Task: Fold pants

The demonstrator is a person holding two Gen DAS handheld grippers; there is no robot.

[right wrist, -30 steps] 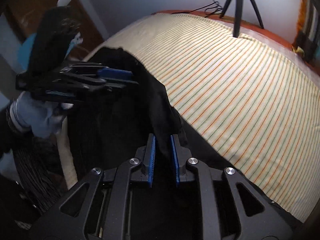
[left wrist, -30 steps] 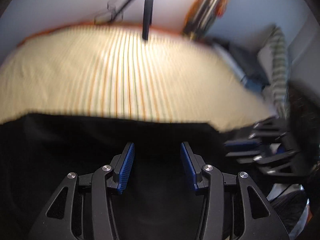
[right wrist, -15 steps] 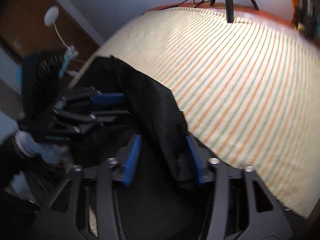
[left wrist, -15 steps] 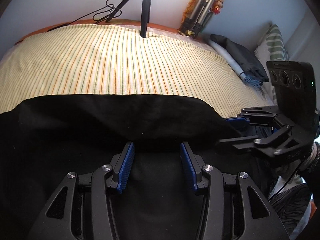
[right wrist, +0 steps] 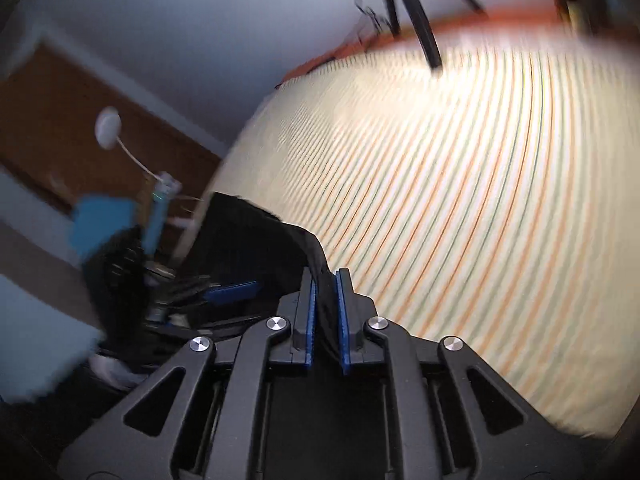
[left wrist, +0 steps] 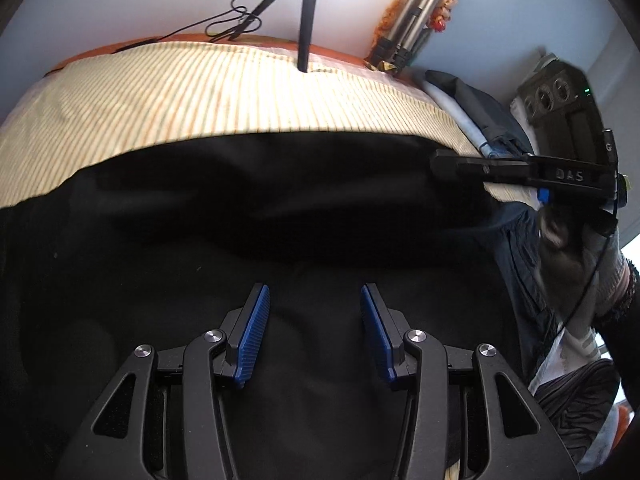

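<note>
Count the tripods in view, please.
2. One black tripod stands opened on the far side of the striped bed. One folded tripod leans on the wall at its far right corner.

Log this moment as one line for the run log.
step: fold pants | left gripper: open above black pants | right gripper: shut on pants edge | surface: striped bed sheet | right view blurred

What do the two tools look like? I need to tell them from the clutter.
Both tools, left and right, are black angular linkages with silver pivot bolts and ribbed blue pads. Seen from the left, the right one shows white "DAS" lettering and a thin black cable.
</note>
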